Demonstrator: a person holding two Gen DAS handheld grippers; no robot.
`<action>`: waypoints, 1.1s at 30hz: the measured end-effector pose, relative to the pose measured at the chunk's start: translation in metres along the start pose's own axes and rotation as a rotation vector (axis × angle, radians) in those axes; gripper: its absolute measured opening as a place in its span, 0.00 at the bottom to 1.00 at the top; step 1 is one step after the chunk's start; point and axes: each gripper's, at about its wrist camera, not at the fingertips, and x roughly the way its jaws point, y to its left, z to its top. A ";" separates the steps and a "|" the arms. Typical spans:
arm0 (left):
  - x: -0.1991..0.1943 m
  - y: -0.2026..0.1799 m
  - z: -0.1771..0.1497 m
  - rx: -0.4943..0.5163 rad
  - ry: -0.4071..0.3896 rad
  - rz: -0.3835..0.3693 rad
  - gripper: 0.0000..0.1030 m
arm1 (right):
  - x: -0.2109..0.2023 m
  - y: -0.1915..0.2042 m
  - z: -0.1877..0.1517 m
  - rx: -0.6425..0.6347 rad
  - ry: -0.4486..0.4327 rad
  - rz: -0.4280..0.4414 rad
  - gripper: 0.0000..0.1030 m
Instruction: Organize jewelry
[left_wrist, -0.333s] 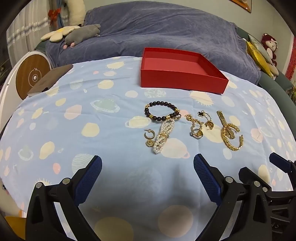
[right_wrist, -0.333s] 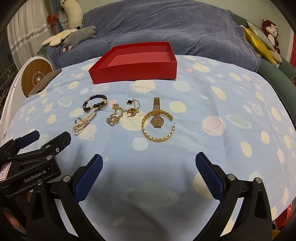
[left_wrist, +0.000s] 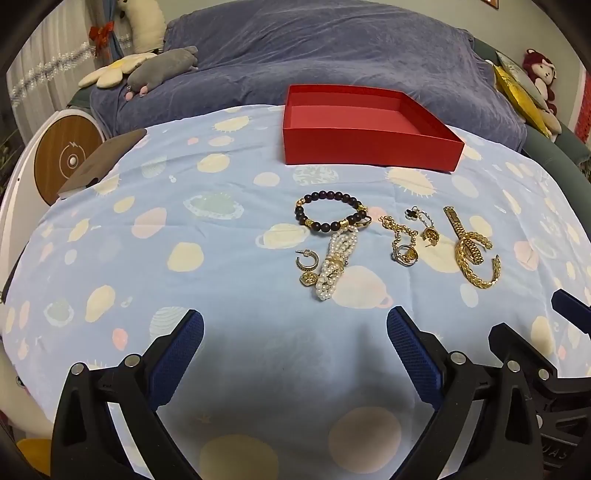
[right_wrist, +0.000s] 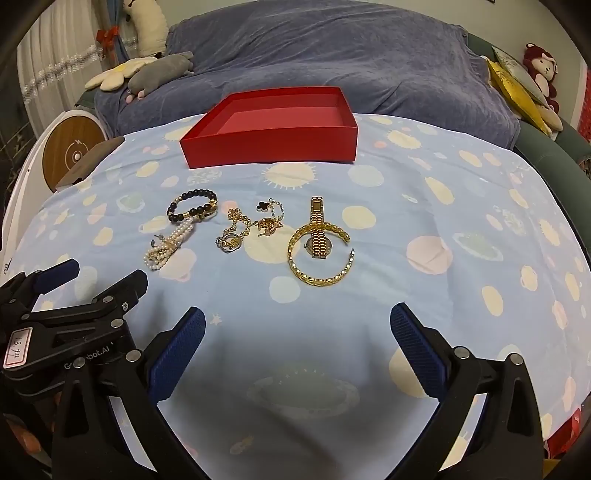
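Observation:
An empty red box (left_wrist: 369, 147) (right_wrist: 273, 146) stands at the back of the blue patterned cloth. In front of it lies a row of jewelry: a dark bead bracelet (left_wrist: 328, 216) (right_wrist: 192, 208), a pearl strand (left_wrist: 334, 264) (right_wrist: 170, 249), a gold hoop earring (left_wrist: 306, 260), a gold chain with a ring (left_wrist: 400, 243) (right_wrist: 234, 230), a gold watch (right_wrist: 317, 229) and a gold cuff bangle (left_wrist: 478, 264) (right_wrist: 319, 264). My left gripper (left_wrist: 295, 345) hovers open, short of the pearls. My right gripper (right_wrist: 297, 341) hovers open, short of the bangle. Neither holds anything.
A blue blanket covers the sofa (left_wrist: 332, 55) behind the box, with plush toys (left_wrist: 155, 70) at its left and cushions (left_wrist: 517, 88) at its right. A round wooden device (left_wrist: 68, 158) and a brown pad (left_wrist: 105, 162) sit at the cloth's left edge.

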 end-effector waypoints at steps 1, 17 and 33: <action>0.000 -0.001 0.001 0.002 -0.001 0.000 0.94 | 0.000 0.000 0.000 0.000 -0.001 -0.001 0.95; 0.007 -0.001 0.000 0.003 -0.007 -0.007 0.94 | 0.006 -0.002 -0.001 0.015 0.011 0.011 0.95; 0.006 -0.002 0.000 -0.001 -0.012 -0.008 0.94 | 0.005 -0.003 -0.001 0.020 0.004 0.002 0.95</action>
